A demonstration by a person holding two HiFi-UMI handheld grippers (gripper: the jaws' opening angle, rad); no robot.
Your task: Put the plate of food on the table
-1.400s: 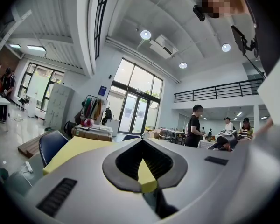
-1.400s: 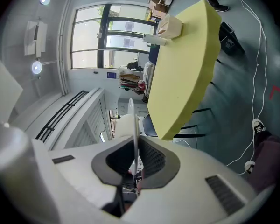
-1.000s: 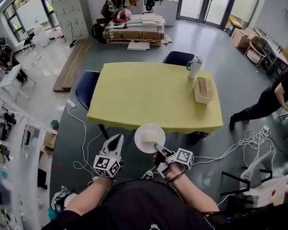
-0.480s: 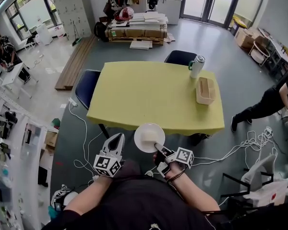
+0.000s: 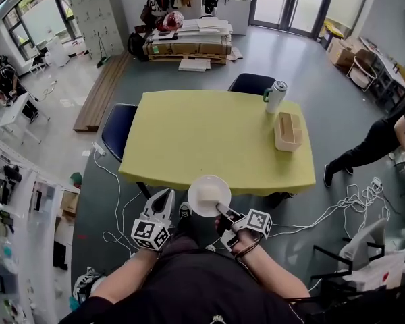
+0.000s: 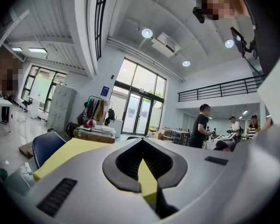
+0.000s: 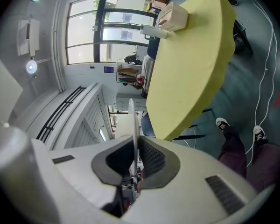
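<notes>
A white plate (image 5: 209, 194) with pale food on it hangs level just in front of the near edge of the yellow table (image 5: 209, 133). My right gripper (image 5: 223, 210) is shut on the plate's near rim. In the right gripper view the plate (image 7: 132, 115) shows edge-on between the pads, with the table (image 7: 191, 64) ahead. My left gripper (image 5: 167, 194) is held to the plate's left, fingertips together with nothing between them. The left gripper view has the jaws (image 6: 142, 143) pointing level at the table (image 6: 70, 150).
A wooden box (image 5: 287, 130) and a tall can (image 5: 275, 94) stand at the table's right end. Dark chairs sit at the left side (image 5: 115, 130) and the far side (image 5: 251, 82). A person (image 5: 385, 137) bends at the right. Cables (image 5: 337, 204) lie on the floor.
Both grippers and the plate have come closer to the table. The plate's far rim now reaches the table's near edge. The grip on the plate is unchanged.
</notes>
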